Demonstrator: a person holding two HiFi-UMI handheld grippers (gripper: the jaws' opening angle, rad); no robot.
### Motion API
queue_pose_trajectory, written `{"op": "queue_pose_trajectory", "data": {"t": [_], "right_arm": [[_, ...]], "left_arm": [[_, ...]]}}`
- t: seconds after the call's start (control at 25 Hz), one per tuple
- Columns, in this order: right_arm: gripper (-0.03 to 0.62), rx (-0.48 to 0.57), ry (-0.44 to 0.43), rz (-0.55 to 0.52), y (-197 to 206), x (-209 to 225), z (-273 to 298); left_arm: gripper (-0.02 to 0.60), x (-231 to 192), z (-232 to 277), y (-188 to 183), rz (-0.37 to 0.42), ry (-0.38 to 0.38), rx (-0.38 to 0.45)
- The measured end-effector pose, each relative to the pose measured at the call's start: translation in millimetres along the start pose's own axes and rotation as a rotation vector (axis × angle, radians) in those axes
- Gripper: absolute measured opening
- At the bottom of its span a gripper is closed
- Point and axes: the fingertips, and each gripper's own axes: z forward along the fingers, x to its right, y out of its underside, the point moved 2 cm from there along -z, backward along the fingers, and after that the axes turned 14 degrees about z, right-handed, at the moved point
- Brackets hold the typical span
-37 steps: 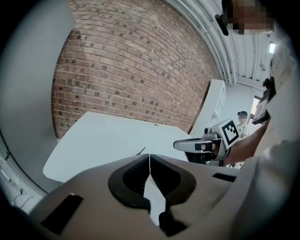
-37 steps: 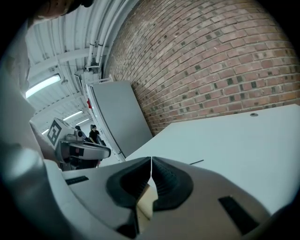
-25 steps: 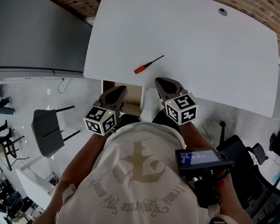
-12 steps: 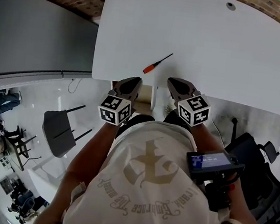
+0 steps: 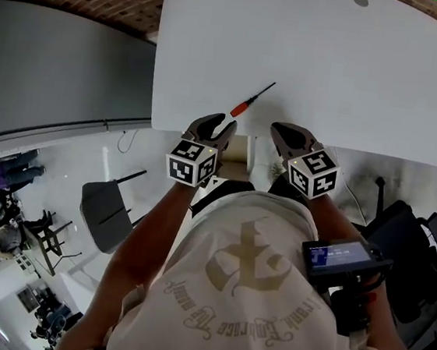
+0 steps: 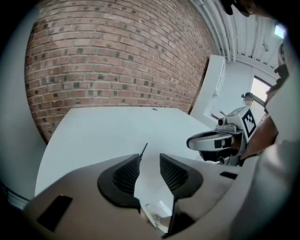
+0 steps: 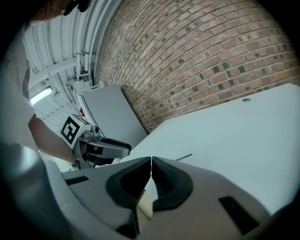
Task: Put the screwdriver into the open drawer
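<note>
A screwdriver [image 5: 252,100] with an orange-red handle lies slanted on the white table [image 5: 355,76], close to its near edge. My left gripper [image 5: 225,124] reaches the table edge just short of the handle. Its jaws are opening and nothing is between them. In the left gripper view only the thin shaft [image 6: 143,150] shows beyond the left gripper [image 6: 150,165]; the handle is hidden behind a jaw. My right gripper [image 5: 280,129] hovers at the edge to the right, shut and empty. In the right gripper view the right gripper [image 7: 151,169] points past the shaft [image 7: 184,157].
Under the table edge, between the grippers, a beige drawer part [image 5: 233,166] shows. A brick wall [image 6: 117,61] backs the table. A grey partition [image 5: 58,66] stands at left, a dark chair [image 5: 104,212] on the floor below, an office chair [image 5: 413,255] at right.
The left gripper has moved forward and down to the table edge near the screwdriver handle, and its jaws have parted. The right gripper has stayed beside it, shut.
</note>
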Motion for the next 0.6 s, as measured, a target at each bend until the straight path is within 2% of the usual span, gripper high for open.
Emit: {"op": "queue_pose_trajectory", "data": {"t": [0.28,0.6], "right_arm": [[0.023,0.018,0.029,0.031,8,10,-8],[0.023,0.053,0.049,0.055,20,18,-31]], "left_arm": [[0.198,-8,20,0,0.045,0.024,-0.058],[0.216,2,44,5,0.108,0.053,-0.121]]}}
